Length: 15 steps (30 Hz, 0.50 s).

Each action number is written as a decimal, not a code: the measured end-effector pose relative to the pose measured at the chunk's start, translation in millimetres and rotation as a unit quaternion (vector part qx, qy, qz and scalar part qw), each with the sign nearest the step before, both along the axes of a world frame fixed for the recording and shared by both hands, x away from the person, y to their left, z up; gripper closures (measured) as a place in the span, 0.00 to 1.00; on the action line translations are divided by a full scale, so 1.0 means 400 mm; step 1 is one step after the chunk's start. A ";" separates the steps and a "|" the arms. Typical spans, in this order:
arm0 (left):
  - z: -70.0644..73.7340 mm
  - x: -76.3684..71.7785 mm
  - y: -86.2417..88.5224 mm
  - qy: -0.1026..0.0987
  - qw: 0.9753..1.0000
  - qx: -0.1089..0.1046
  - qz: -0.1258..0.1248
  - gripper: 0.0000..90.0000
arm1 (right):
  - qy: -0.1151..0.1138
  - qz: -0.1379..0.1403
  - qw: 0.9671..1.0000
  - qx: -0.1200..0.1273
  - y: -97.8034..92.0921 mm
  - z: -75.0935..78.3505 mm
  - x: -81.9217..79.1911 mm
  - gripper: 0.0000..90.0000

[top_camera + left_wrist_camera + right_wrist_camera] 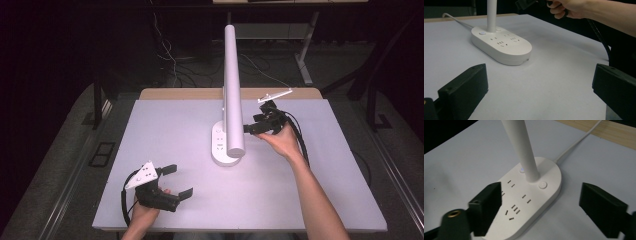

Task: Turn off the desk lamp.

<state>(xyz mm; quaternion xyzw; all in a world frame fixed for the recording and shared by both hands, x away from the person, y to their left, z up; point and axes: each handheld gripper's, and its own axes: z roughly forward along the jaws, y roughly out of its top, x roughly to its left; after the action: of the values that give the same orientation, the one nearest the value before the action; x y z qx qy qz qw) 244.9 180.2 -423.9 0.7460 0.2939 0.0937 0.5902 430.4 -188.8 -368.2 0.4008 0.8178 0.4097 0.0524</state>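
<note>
The lamp (227, 145) stands at the centre of the high view on the white surface (310, 195), its oval base carrying sockets and two round buttons, its tube rising toward the top of the frame. The right hand-held gripper (246, 129) hovers just right of the base, jaws spread and empty; in the right gripper view they straddle the base (529, 200), with a button (542, 185) just right of the stem and a lit one (522, 170) to its left. The left hand-held gripper (179, 181) rests at the lower left of the high view, well apart, jaws spread and empty. The step looks like an approach to the base, probably a button press. To do it well, the right one should bring a single jaw tip squarely over the chosen button, clear of the stem, and press straight down so the base does not slide.
</note>
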 end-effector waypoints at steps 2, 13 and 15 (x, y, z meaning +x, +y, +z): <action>0.000 0.000 -0.001 0.000 1.000 0.000 0.000 0.00 | -0.001 0.010 1.000 0.004 0.002 -0.002 0.008 0.33; 0.000 0.000 -0.003 -0.001 1.000 0.001 -0.003 0.00 | 0.011 0.030 0.999 0.023 0.013 -0.038 0.049 0.66; 0.000 0.000 -0.003 -0.001 1.000 0.001 -0.003 0.00 | 0.011 0.034 0.999 0.025 0.013 -0.047 0.056 0.71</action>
<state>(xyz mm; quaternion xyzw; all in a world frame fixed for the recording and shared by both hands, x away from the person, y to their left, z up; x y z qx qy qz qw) 245.1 179.2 -424.0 0.7471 0.2916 0.0930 0.5901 453.0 -183.5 -386.9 0.3789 0.8209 0.4268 0.0192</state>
